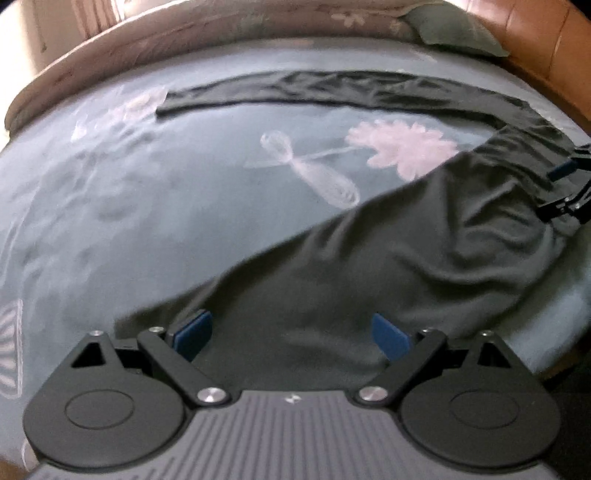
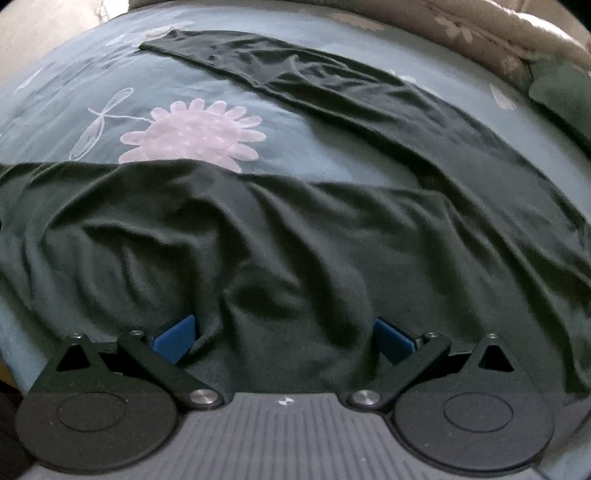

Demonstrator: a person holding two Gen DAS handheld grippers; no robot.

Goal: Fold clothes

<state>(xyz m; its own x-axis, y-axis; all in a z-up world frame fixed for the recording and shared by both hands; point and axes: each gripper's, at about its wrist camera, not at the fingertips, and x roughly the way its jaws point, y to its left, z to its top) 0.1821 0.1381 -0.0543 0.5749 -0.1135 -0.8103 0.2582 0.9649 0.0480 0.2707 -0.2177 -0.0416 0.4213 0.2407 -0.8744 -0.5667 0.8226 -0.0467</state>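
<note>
Teal floral bedsheet (image 1: 147,229), pinkish quilt (image 1: 221,26), green pillow (image 1: 454,29), brown headboard (image 1: 535,33)

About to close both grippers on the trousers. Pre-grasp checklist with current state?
1. Left gripper open: ok.
2. Right gripper open: ok.
3. Dark trousers between each gripper's blue pads: ok.
4. Trousers flat: not ok; near leg wrinkled, legs splayed apart.
5. Far leg lying straight on the bedsheet: ok.
6. Pads pinching only trousers, not sheet: cannot tell.

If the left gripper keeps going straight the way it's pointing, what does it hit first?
The left gripper, jaws open, would first meet the dark pants lying between its fingers; past them comes the blue bedsheet. Depth is unclear.
</note>
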